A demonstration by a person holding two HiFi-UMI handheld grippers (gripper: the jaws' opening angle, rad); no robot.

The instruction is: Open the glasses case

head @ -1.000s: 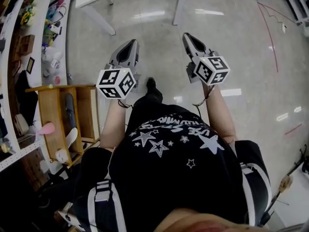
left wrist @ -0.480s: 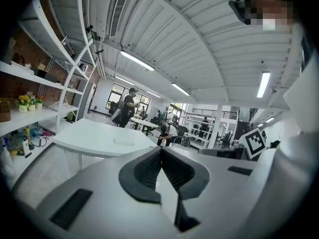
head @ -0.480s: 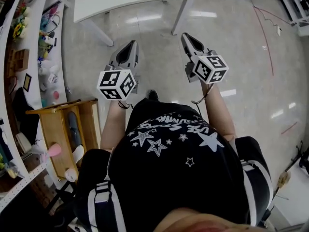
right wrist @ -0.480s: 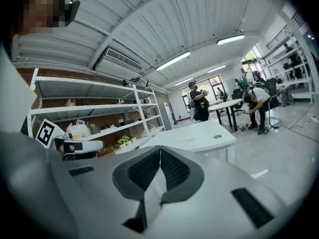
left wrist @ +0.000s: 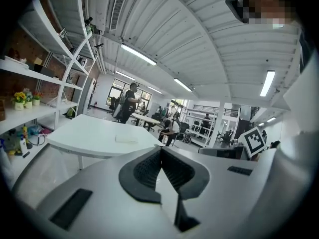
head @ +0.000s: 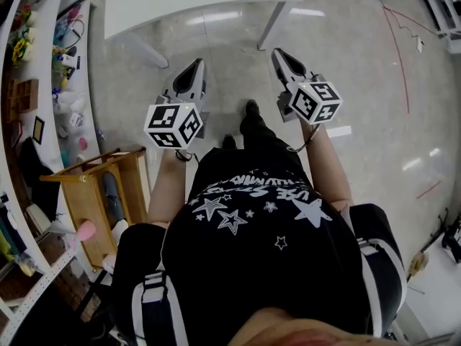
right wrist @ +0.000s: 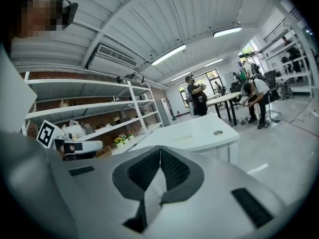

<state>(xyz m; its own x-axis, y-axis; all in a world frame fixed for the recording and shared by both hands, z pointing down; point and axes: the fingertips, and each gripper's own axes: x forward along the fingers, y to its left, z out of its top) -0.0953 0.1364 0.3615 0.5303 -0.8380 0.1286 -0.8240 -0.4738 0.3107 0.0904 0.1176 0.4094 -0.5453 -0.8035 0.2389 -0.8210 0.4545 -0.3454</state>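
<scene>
Head view: left gripper (head: 195, 63), right gripper (head: 277, 52) both closed.

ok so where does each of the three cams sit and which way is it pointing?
Head view: on the person's head, facing steeply down at the floor; shows torso, forearms, left hand-held gripper, right hand-held gripper.
Left gripper view: on the left hand-held gripper, looking level along its shut jaws at the white table.
Right gripper view: on the right hand-held gripper, along its shut jaws, same table.
Shared: all three see that table; each gripper view catches the other's marker cube.
</scene>
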